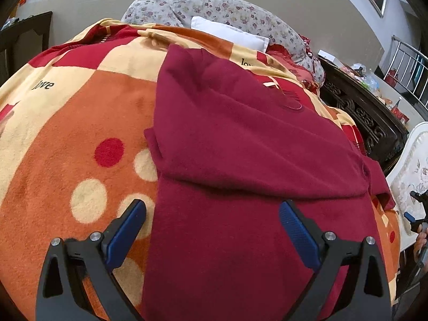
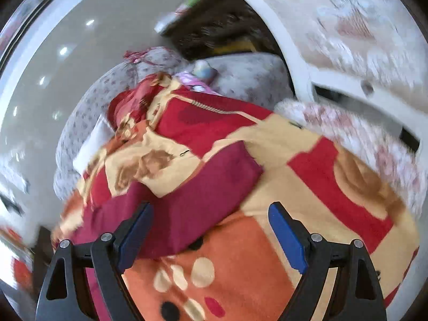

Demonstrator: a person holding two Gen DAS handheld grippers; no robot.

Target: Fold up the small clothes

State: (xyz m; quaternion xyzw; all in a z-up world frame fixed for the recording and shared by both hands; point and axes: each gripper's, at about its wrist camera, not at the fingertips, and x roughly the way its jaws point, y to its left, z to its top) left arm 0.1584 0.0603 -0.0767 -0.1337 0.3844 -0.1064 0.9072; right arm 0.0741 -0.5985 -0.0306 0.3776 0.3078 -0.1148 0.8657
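Spread over the bed, an orange, cream and red dotted blanket (image 1: pixel 67 123) printed "love", with floral pillows (image 1: pixel 214 8) and a white pillow (image 1: pixel 227 33) at its far edge, a dark carved cabinet (image 1: pixel 361 112) beyond its right edge.

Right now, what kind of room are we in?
Probably a bedroom: the maroon fleece garment lies on a bed's orange, red and cream patterned blanket, with floral grey pillows behind and a dark carved wooden cabinet beside.
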